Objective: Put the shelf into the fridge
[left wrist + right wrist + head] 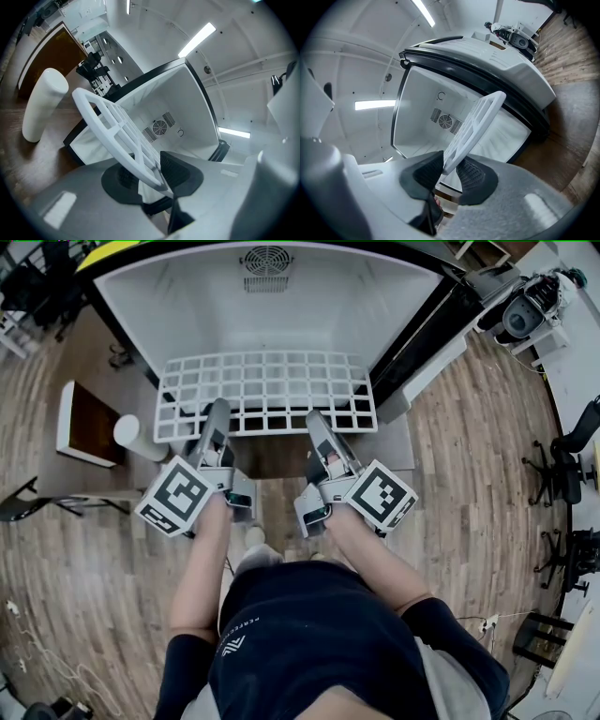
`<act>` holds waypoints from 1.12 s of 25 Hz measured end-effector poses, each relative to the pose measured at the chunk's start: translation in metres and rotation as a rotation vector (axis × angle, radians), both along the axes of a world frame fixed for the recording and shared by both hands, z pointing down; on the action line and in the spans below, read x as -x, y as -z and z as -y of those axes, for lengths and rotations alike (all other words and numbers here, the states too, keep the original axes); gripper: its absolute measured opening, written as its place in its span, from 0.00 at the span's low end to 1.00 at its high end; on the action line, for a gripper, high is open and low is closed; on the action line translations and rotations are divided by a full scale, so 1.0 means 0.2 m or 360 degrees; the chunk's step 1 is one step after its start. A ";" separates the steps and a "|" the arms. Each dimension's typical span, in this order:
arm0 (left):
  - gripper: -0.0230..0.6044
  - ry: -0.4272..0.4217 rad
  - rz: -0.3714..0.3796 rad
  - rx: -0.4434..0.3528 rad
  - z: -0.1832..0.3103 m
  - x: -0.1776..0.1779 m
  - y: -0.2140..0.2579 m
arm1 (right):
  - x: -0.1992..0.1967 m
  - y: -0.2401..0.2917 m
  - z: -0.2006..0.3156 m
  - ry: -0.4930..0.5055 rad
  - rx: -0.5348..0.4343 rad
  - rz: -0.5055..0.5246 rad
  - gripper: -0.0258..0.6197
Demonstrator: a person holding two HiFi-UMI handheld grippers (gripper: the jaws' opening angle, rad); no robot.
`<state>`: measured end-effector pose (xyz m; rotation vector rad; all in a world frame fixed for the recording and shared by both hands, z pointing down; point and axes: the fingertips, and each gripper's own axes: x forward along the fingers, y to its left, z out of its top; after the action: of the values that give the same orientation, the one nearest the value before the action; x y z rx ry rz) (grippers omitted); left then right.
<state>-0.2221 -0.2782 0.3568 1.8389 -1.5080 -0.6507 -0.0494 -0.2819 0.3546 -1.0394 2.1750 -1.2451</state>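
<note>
Head view gets the whole layout: white plastic grid shelf [267, 390] sits flat at the mouth of the open white fridge [187, 306], with the left gripper [217, 416] and right gripper [317, 423] on its near edge. Only the gripper views show the actual grip, dark pads [176, 171] clamped on the shelf rim on both sides. Off to the left there's a white cylinder [138, 437], which the right gripper view misses.

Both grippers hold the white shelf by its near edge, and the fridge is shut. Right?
No: the fridge is open; the head view shows its white inside and rear fan. The left gripper and right gripper do both hold the shelf by its near edge.
</note>
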 end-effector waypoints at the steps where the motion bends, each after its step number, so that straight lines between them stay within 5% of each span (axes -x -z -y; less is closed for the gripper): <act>1: 0.24 -0.0003 -0.0017 -0.0004 0.01 0.00 0.00 | 0.00 0.00 0.00 -0.0001 -0.0001 -0.0002 0.18; 4: 0.24 -0.0013 -0.0073 -0.0016 0.02 -0.01 0.00 | 0.00 0.01 0.01 -0.0008 -0.0006 -0.0003 0.18; 7: 0.24 -0.0008 0.0002 0.0009 0.01 0.00 0.01 | 0.00 0.01 0.01 -0.0017 -0.0008 -0.0003 0.18; 12: 0.24 -0.0046 -0.0125 -0.0021 0.08 -0.02 0.00 | 0.00 0.01 0.05 -0.0035 -0.0008 -0.0017 0.18; 28: 0.23 -0.0075 -0.0124 0.0002 0.20 0.01 -0.01 | 0.02 -0.01 0.15 -0.0089 -0.0017 -0.0051 0.19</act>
<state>-0.2250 -0.3187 0.3588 1.8214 -1.4106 -0.6908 -0.0540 -0.3128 0.3558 -1.1154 2.1586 -1.1985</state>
